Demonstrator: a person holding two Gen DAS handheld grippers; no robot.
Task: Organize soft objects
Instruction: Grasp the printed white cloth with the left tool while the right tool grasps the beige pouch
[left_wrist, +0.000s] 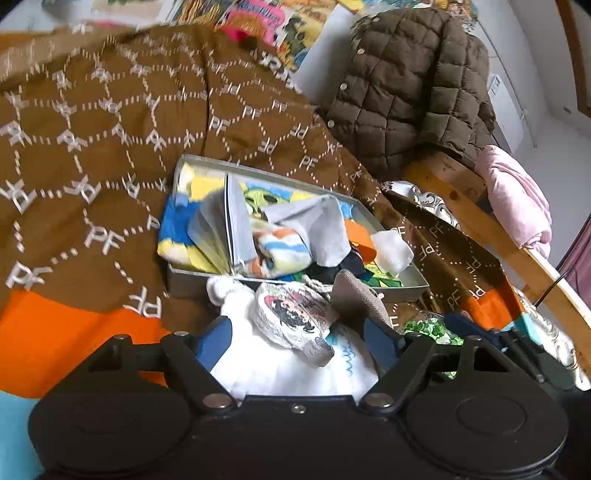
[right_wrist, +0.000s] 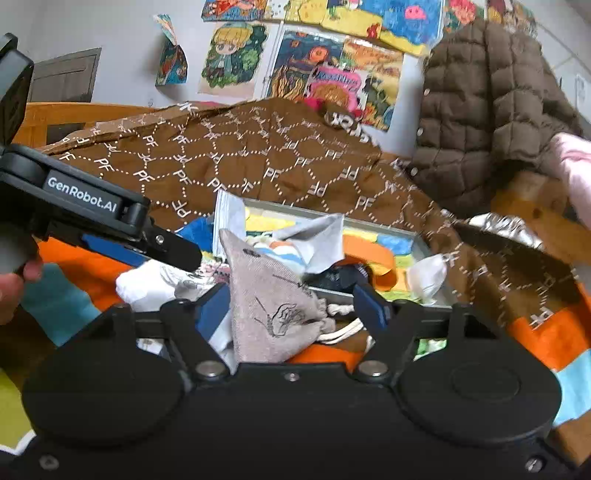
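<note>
Several socks already fill the grey tray (left_wrist: 402, 286); your left gripper (left_wrist: 295, 339) and right gripper (right_wrist: 291, 306), jaws apart, straddle unsorted pouches (right_wrist: 273, 299) before it.

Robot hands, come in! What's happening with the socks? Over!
Left gripper open around white cartoon sock. Right gripper open around beige pouch. Grey box ahead, already crowded. Over.

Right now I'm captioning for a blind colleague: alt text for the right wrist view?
The open right gripper frames a grey drawstring pouch before a grey tray of socks on a brown blanket. The left gripper enters from the left.
</note>
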